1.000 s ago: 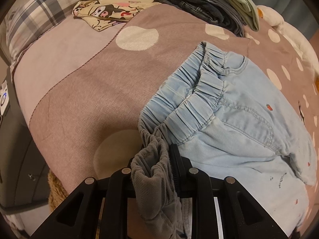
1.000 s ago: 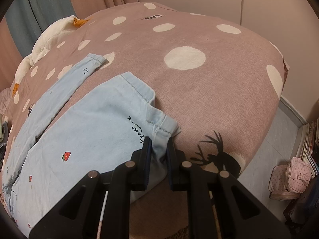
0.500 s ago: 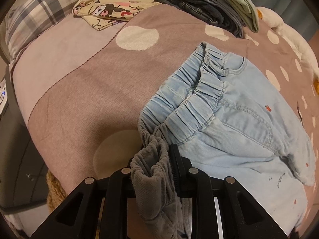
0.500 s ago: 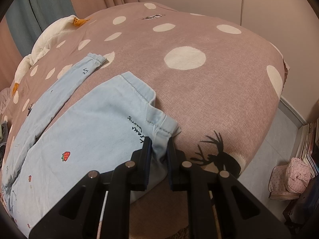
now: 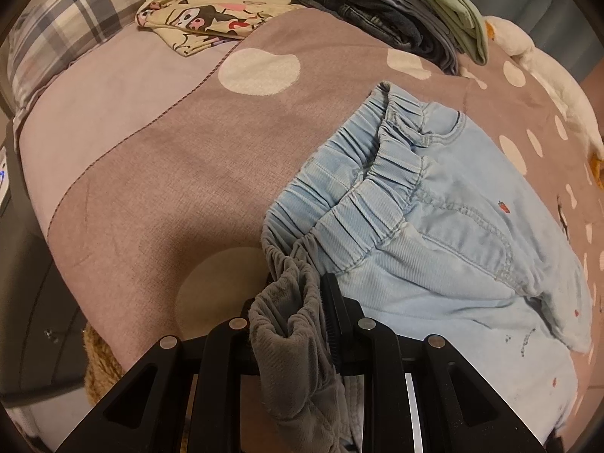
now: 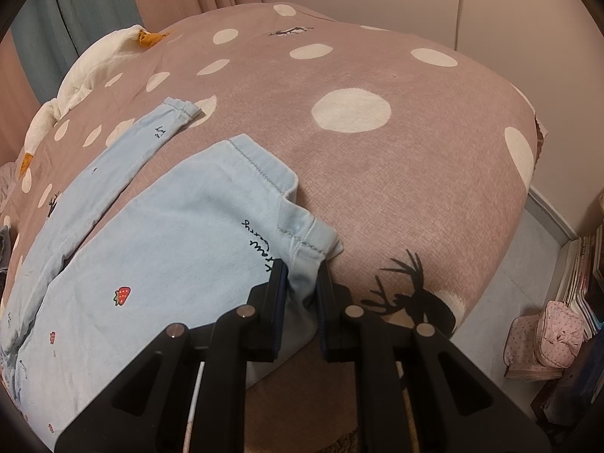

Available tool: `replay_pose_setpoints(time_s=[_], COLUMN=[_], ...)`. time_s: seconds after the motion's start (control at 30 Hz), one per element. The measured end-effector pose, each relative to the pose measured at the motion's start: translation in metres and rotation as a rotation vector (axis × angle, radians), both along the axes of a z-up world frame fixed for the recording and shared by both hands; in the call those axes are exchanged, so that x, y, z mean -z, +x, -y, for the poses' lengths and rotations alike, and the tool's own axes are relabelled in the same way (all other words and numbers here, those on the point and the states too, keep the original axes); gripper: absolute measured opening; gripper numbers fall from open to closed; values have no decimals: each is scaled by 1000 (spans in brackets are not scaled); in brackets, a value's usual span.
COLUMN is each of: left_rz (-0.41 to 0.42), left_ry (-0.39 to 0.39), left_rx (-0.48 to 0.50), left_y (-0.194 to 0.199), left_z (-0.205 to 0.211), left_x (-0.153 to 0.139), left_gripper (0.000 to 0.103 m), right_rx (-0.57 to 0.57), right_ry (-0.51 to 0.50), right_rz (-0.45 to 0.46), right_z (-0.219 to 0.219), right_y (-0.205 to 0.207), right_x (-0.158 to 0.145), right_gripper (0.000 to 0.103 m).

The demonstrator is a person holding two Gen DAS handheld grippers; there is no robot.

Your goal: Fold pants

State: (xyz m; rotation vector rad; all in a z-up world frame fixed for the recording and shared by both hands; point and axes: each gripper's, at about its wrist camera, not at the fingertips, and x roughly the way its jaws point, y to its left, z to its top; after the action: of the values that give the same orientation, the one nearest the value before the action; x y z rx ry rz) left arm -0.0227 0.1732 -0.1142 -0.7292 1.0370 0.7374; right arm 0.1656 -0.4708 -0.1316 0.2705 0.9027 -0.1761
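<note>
Only left gripper [image 5: 298,298] shows waistband [image 5: 362,196]; right gripper [image 6: 300,283] shows pants [image 6: 158,249] cuff.

Light-blue pants [image 5: 445,234] with strawberries; mauve bedspread [image 6: 377,173], white dots.

1 pants [image 5: 445,249]; 2 grippers, left [image 5: 298,302], right [image 6: 300,279]; 1 clothes stack [image 5: 400,11]; 1 pouch [image 6: 543,336]

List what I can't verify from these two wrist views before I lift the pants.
- Left wrist view: the left gripper fingertips and their bite on the pants waistband, buried under bunched fabric.
- Right wrist view: how deep the right gripper holds the hem; the cloth sags between the fingers.
- Both views: the pants' near edge, cut off behind the grippers.
</note>
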Motion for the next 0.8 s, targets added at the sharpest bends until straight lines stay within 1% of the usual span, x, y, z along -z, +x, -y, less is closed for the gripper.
replay_pose_setpoints(time_s=[0.53,0.67,0.8], left_rz=[100,119,162], left_ry=[-56,-51,-35], left_rx=[31,29,21], left_y=[-15,-16,-21], left_z=[-6,-6,-4], left_x=[2,3,4], left_gripper=[24,24,24], right_rx=[42,46,45], right_ry=[-43,-61,-74], right_rz=[-37,-44,-52], right_z=[-9,-11,-12], right_y=[5,6,7], right_x=[-3,-4,-4], right_gripper=[15,16,16])
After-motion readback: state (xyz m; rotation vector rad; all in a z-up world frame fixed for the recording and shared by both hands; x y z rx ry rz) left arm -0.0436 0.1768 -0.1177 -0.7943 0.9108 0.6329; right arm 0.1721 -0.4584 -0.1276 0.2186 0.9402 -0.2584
